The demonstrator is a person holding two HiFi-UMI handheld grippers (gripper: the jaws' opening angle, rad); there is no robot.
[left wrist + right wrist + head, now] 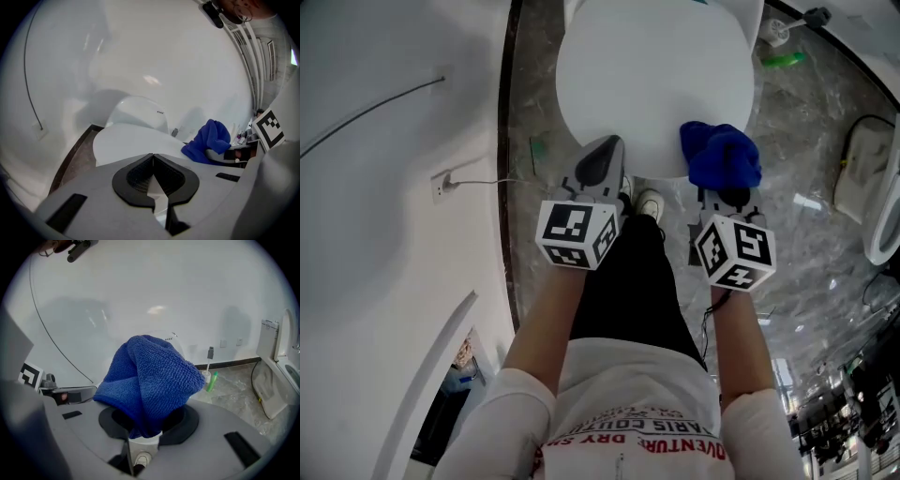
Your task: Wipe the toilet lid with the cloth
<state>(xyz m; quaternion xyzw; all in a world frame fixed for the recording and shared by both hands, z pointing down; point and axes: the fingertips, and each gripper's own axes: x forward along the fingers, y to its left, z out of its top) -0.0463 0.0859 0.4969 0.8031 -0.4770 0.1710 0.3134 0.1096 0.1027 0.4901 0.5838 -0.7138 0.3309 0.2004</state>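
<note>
Seen from above, a person stands at the foot of a closed white toilet lid [647, 84], holding a pair of tongs in each hand. The lid is a rounded oval whose long axis runs from 12 o'clock, far from the person, to 6 o'clock, nearest their shoes [649, 202].

The right tongs [722, 192] pinch a bunched blue cloth [722, 155]. In the right gripper view the cloth [150, 376] rises out of the right tongs [145, 427] in a thick fold and hides most of what lies ahead. The cloth sits over the lid's rim at about 5 o'clock. Whether it presses on the surface or hangs just above it cannot be told.

The left tongs [602, 161] are pressed together with nothing between them. Their tip is over the lid's rim at about 7 o'clock. In the left gripper view the left tongs [152, 157] point across the lid [126, 140], and the cloth [208, 140] shows at 2 o'clock beside them.

Nearly all of the lid's bare surface lies from 10 to 12 o'clock of the cloth. The right hand already carries the cloth at the rim, so it is the one placed to wipe. A stroke would likely need to go forward and to the left, along the long axis.

A green bottle [783, 59] lies on the grey floor [806, 141] at 1 o'clock, well apart from the lid.
</note>
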